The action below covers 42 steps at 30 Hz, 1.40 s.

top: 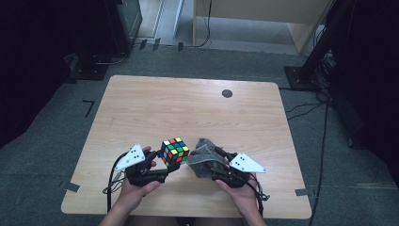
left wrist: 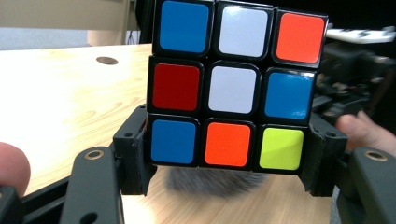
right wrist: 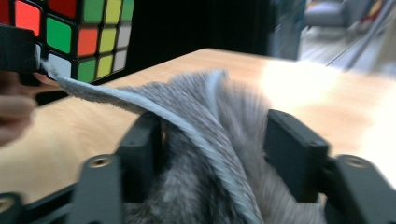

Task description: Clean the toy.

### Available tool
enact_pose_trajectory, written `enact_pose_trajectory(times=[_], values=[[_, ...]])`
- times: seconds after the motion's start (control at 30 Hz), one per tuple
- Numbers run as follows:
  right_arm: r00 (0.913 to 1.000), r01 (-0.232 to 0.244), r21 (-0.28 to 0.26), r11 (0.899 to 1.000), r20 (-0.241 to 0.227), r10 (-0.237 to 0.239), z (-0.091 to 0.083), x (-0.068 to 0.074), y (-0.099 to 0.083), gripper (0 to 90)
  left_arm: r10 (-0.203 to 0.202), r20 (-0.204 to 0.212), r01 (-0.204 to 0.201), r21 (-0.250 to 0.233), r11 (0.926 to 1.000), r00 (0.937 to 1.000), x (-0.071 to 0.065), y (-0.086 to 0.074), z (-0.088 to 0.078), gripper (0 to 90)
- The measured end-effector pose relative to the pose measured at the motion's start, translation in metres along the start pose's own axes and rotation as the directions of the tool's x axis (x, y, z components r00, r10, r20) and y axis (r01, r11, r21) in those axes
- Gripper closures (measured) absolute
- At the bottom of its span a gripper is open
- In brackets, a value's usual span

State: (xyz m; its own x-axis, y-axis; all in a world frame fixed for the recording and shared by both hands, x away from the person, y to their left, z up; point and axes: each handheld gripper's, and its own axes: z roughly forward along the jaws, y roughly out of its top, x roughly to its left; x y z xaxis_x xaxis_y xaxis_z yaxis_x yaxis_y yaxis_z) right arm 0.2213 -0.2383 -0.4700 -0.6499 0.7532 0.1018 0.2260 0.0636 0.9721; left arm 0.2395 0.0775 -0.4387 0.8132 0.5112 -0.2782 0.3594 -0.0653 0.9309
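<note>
A scrambled puzzle cube (top: 173, 151) is being held just above the desk (top: 188, 108), in the lower middle of the high view, clenched by its 2 opposite sides between the fingers (left wrist: 133, 154) of the left gripper (top: 162, 165); in the left gripper view its bottom row of 3 tiles is seated between the black pads. A grey fuzzy cloth (top: 203, 157) is lying bunched just right of the cube, one corner reaching its lower edge in the upper left of the right gripper view. The right gripper (top: 212, 165) is being carried with its fingers (right wrist: 292, 154) parted around the cloth; folds are passing between them, but no firm pinch is being shown, so the cloth is judged loosely cradled rather than gripped. The step in hand is judged to be a wiping of the cube. For that to go well, the cloth should be gathered and re-pinched in a thick fold, the cube should be kept steady and clear of the desk, and each face should be wiped with light strokes so the cube is not being levered out of its narrow hold.
</note>
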Motion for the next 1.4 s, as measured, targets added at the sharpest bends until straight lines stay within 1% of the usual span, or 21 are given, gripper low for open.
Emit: enact_pose_trajectory(times=[0.07,0.13,0.23,0.3,0.4,0.5,0.63,0.7,0.73,0.87,0.97,1.03,1.07,1.1,1.17,1.2,1.23,1.27,1.33,1.37,1.4], values=[[0.9987,0.046,-0.024,0.999,0.021,-0.046,-0.004,0.0,0.005,29.7,-0.007,-0.009,0.007,0.004,1.0,0.9999,0.004,0.001,-0.002,33.8],[0.9966,0.082,-0.053,0.995,0.016,-0.081,-0.007,0.002,0.008,28.2,-0.026,0.002,0.026,0.01,0.9996,0.9997,0.008,0.001,-0.003,33.8],[0.9827,0.183,-0.081,0.98,-0.016,-0.184,-0.005,0.015,0.01,26.2,-0.037,0.025,0.036,0.029,0.9989,0.999,0.009,0.003,-0.003,33.7],[0.9606,0.271,-0.086,0.959,-0.039,-0.275,0.001,0.029,0.008,24.5,-0.043,0.051,0.041,0.046,0.9981,0.9977,0.008,0.004,-0.001,33.8],[0.9312,0.353,-0.103,0.93,-0.059,-0.36,0.008,0.045,0.002,24.1,-0.058,0.083,0.054,0.054,0.9971,0.9949,0.006,0.006,0.0,33.7],[0.9054,0.414,-0.137,0.9,-0.042,-0.422,0.011,0.052,-0.001,24.0,-0.067,0.1,0.059,0.076,0.9954,0.9928,0.006,0.009,0.001,33.8],[0.8834,0.462,-0.173,0.87,0.002,-0.469,0.013,0.054,-0.002,23.8,-0.087,0.126,0.072,0.117,0.9905,0.9882,0.004,0.014,0.002,33.7],[0.8661,0.495,-0.179,0.85,0.019,-0.5,0.014,0.055,-0.003,23.8,-0.096,0.148,0.075,0.141,0.9872,0.9843,0.003,0.016,0.004,33.7],[0.8605,0.504,-0.18,0.845,0.022,-0.509,0.014,0.055,-0.003,23.5,-0.097,0.154,0.072,0.156,0.9851,0.9834,0.001,0.017,0.005,33.7],[0.8183,0.57,-0.184,0.801,0.041,-0.573,0.016,0.06,-0.005,21.1,-0.118,0.178,0.077,0.224,0.9717,0.977,-0.001,0.017,0.011,33.7],[0.7846,0.617,-0.18,0.766,0.059,-0.617,0.018,0.063,-0.006,22.1,-0.15,0.216,0.091,0.261,0.9611,0.965,-0.001,0.015,0.015,33.7],[0.7604,0.647,-0.176,0.742,0.079,-0.645,0.018,0.065,-0.007,27.6,-0.169,0.238,0.099,0.281,0.9546,0.9565,-0.001,0.013,0.018,33.7],[0.7539,0.654,-0.177,0.735,0.075,-0.653,0.018,0.065,-0.008,29.6,-0.177,0.235,0.106,0.286,0.9524,0.9557,-0.001,0.013,0.019,33.6],[0.7379,0.673,-0.172,0.72,0.082,-0.67,0.018,0.066,-0.008,31.0,-0.189,0.229,0.119,0.289,0.9499,0.9549,0.0,0.012,0.02,33.6],[0.7157,0.697,-0.147,0.702,0.081,-0.694,0.018,0.067,-0.008,33.4,-0.213,0.227,0.142,0.293,0.9457,0.9505,0.003,0.011,0.021,33.2],[0.7161,0.697,-0.143,0.703,0.078,-0.694,0.019,0.067,-0.008,34.0,-0.217,0.231,0.147,0.288,0.9463,0.9484,0.004,0.01,0.021,31.9],[0.7234,0.689,-0.133,0.712,0.075,-0.686,0.019,0.067,-0.008,34.1,-0.22,0.231,0.15,0.284,0.9471,0.9478,0.005,0.01,0.02,29.9],[0.739,0.673,-0.128,0.729,0.065,-0.671,0.019,0.066,-0.009,34.1,-0.212,0.22,0.149,0.272,0.9508,0.9521,0.004,0.011,0.019,25.2],[0.7525,0.658,-0.104,0.745,0.069,-0.655,0.02,0.063,-0.009,34.2,-0.203,0.202,0.152,0.241,0.9586,0.9581,0.005,0.013,0.016,19.2],[0.7687,0.64,-0.095,0.763,0.07,-0.636,0.02,0.059,-0.009,34.2,-0.196,0.198,0.15,0.224,0.9628,0.9604,0.006,0.013,0.014,18.0],[0.7927,0.61,-0.093,0.787,0.07,-0.606,0.019,0.055,-0.009,34.2,-0.191,0.192,0.149,0.215,0.9652,0.9626,0.007,0.014,0.012,16.9]])
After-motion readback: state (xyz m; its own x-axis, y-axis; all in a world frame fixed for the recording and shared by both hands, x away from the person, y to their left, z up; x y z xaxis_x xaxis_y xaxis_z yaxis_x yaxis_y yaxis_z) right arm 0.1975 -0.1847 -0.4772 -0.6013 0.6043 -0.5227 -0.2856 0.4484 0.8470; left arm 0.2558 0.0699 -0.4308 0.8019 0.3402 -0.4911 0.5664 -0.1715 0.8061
